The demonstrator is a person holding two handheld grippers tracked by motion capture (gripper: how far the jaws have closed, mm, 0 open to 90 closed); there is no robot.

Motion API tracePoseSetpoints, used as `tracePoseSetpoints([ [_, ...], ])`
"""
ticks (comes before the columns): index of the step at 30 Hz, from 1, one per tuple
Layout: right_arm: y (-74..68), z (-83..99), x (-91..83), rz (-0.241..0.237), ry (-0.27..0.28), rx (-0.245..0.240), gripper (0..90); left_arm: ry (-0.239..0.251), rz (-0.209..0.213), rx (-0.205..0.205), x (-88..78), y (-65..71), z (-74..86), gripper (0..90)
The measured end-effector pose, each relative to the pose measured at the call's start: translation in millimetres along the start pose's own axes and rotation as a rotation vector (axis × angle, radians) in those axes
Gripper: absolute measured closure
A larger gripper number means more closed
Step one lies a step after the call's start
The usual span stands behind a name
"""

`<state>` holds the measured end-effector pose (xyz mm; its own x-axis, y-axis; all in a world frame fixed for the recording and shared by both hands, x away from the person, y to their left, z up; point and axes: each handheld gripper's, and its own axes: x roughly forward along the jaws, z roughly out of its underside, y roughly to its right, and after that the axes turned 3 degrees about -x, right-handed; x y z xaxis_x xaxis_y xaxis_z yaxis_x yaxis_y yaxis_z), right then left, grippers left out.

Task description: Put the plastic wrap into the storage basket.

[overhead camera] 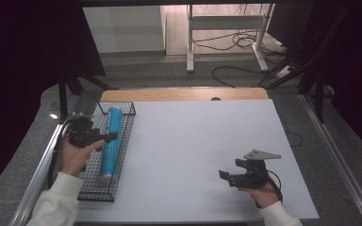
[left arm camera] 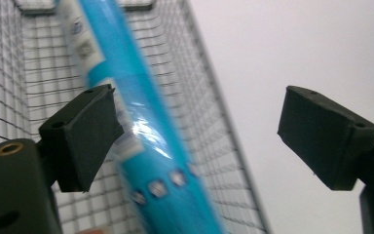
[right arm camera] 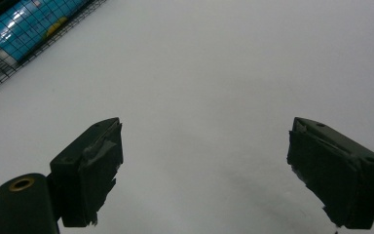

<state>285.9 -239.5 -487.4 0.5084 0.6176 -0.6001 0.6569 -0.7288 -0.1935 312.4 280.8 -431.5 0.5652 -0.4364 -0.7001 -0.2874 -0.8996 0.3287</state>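
Blue tube (overhead camera: 110,141) lies lengthwise in black wire basket (overhead camera: 122,141), directly under and ahead of left gripper (overhead camera: 104,137); jaws wide apart, nothing between them, tube below them in the left gripper view. Basket sits on white tabletop (overhead camera: 193,155) at its left edge. Right gripper (overhead camera: 231,175) well apart to the right, jaws wide, empty, over bare tabletop. Beyond table: wooden edge (overhead camera: 184,94), grey floor, cables (overhead camera: 235,40), white desk frame (overhead camera: 226,28).

Blue tube (overhead camera: 111,141) lying lengthwise inside black wire basket (overhead camera: 125,141) at table's left edge
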Motion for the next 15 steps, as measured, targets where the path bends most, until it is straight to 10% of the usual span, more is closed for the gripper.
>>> tracePoseSetpoints([
  [4, 4.5, 1.0, -5.5, 0.015, 0.022, -0.007, 13.3, -0.016, 0.089, 0.138, -12.6, 35.3, 34.2, 16.4],
  [15, 13.2, 5.4, -7.6, 0.047, 0.004, -0.038, 13.3, -0.017, 0.103, 0.217, -8.1, 76.9, 74.9, 17.8],
])
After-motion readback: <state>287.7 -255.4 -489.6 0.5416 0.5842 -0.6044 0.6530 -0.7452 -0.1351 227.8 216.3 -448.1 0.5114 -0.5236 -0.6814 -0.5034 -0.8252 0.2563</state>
